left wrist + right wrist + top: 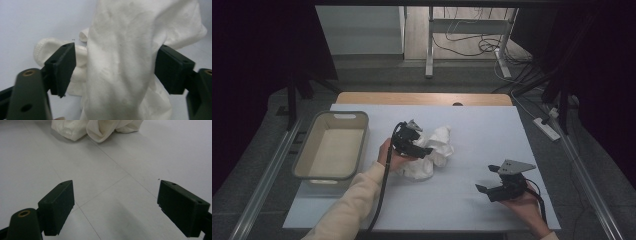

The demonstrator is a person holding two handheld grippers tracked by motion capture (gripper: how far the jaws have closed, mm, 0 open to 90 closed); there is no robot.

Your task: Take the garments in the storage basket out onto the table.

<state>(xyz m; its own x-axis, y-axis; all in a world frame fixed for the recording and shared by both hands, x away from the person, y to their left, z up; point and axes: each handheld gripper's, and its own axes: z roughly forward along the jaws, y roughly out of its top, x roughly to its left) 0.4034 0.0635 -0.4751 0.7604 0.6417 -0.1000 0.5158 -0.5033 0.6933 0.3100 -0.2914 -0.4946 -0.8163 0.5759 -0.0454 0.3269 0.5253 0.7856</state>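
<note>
High view: pale blue table [462, 200], beige plastic bin [332, 145] at its left edge, crumpled white cloth [432, 152] mid-table, just right of the bin. Left gripper [113, 67] straddles a cloth fold, jaws spread, left pad clear; right gripper [117, 205] idles apart over bare table. Judged step: regrasping; next, clamp cloth firmly, carry toward bin.

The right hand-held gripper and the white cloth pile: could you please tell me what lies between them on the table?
Nothing: in the right gripper view, bare pale table surface runs from the open right hand-held gripper to the white cloth pile.
</note>
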